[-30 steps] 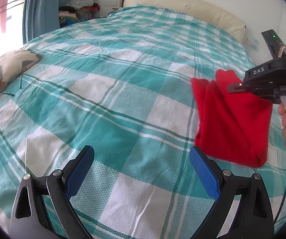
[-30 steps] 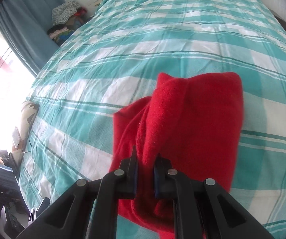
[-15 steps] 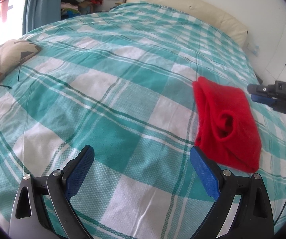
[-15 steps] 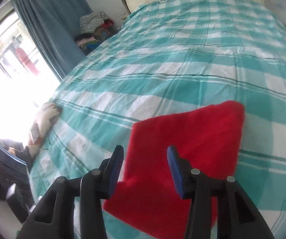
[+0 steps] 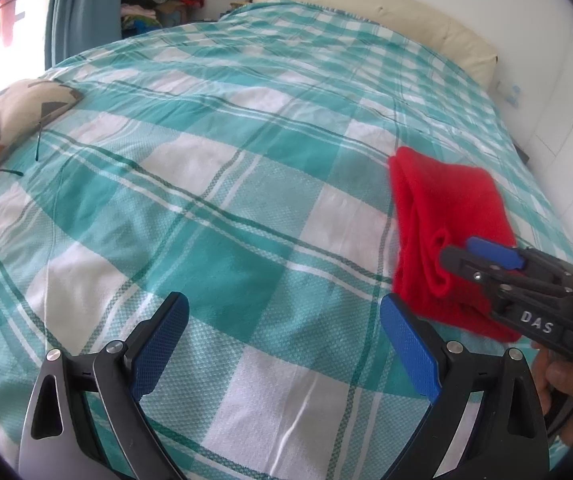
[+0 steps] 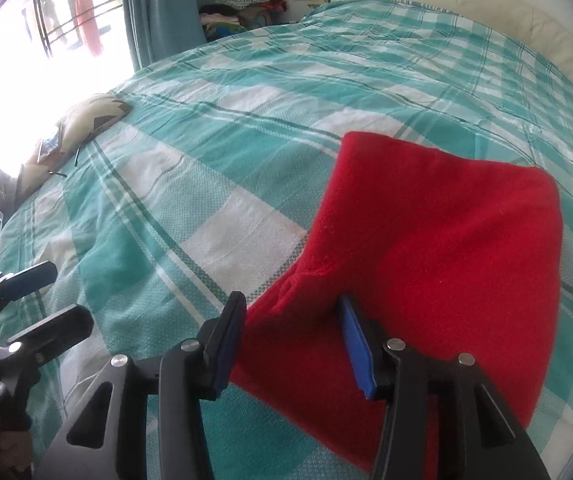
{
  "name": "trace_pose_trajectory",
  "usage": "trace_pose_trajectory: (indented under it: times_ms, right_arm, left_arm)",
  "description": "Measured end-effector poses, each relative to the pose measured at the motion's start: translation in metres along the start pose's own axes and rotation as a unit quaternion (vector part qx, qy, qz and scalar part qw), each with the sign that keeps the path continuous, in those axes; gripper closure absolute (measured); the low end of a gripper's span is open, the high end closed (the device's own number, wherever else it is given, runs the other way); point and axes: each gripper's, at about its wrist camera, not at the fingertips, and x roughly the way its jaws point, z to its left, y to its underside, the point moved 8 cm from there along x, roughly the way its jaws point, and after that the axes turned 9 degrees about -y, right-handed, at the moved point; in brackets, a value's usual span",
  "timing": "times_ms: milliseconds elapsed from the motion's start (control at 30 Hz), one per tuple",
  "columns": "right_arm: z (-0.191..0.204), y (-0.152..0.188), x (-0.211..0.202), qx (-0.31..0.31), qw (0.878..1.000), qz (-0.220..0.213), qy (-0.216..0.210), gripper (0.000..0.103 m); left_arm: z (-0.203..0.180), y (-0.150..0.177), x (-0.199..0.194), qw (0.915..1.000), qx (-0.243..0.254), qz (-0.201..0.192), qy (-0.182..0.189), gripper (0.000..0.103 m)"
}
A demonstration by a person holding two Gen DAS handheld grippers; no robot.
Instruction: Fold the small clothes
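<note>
left wrist view: the left gripper (image 5: 282, 344) hangs over the teal and white checked bedspread (image 5: 214, 200) with its blue pads (image 5: 158, 340) spread wide and only bare cloth between them. the red garment (image 5: 442, 216), folded into a thick pad, lies flat on the bedspread to the right, just beyond the right-hand pad. the right gripper (image 5: 470, 256) reaches in from the right edge over the garment's near end, a hand (image 5: 562, 380) below it on the handle. a patterned cushion (image 5: 18, 108) sits at the left edge of the bed, a cream headboard (image 5: 370, 4) at the far end, and a pile of clothes (image 5: 162, 0) beside a blue curtain (image 5: 82, 12).

right wrist view: the right gripper (image 6: 290, 340) is part way apart and its jaws are opening; a loose fold of the red garment (image 6: 438, 240) lies between them, and the pads do not press it. the garment spreads away from the fingers to the upper right, flat on the bedspread (image 6: 214, 152). the left gripper (image 6: 42, 296) shows at the lower left edge, well apart from the garment, jaws spread.
</note>
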Motion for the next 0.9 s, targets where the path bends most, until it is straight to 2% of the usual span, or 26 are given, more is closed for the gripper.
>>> trace_pose_trajectory:
  times_ms: [100,200,367,500,600,633,700,800,833,900]
  right_arm:
    - [-0.008,0.004,-0.034,-0.008,0.999,-0.027,0.026,0.053]
    - [-0.019,0.021,-0.053,-0.007,0.998,-0.034,0.055,0.053]
    - [-0.031,0.062,-0.024,0.033,0.999,0.019,0.039,0.052]
    - [-0.023,0.067,-0.032,0.055,0.998,-0.008,0.022,0.051]
    - [-0.019,0.066,-0.052,0.066,0.997,-0.031,0.007,0.043]
    - [-0.021,0.066,-0.06,0.069,0.997,-0.039,0.007,0.039]
    - [-0.033,0.067,-0.08,0.077,0.995,-0.057,0.015,0.032]
    - [-0.069,0.064,-0.111,0.108,0.989,-0.093,0.033,0.027]
    - [-0.086,0.062,-0.119,0.125,0.986,-0.106,0.037,0.024]
    - [-0.118,0.055,-0.127,0.167,0.977,-0.126,0.031,0.024]
  left_arm:
    - [-0.003,-0.003,-0.004,1.0,0.004,-0.006,0.006,0.006]
    - [-0.006,-0.003,-0.005,0.9999,0.011,-0.008,0.006,0.006]
    - [-0.009,0.003,0.001,0.9998,0.017,0.004,0.005,0.006]
    - [-0.009,0.009,0.005,0.9995,0.03,0.01,-0.003,0.006]
    - [-0.009,0.012,0.004,0.9994,0.033,0.012,0.0,0.006]
    - [-0.011,0.012,0.001,0.9993,0.034,0.014,0.01,0.006]
    - [-0.022,0.008,-0.005,0.9971,0.032,0.016,0.068,0.006]
    - [-0.05,-0.012,-0.004,0.9844,0.004,0.044,0.17,0.006]
    - [-0.064,-0.02,0.0,0.9796,0.001,0.064,0.191,0.006]
    - [-0.098,-0.035,0.012,0.9704,0.02,0.089,0.224,0.005]
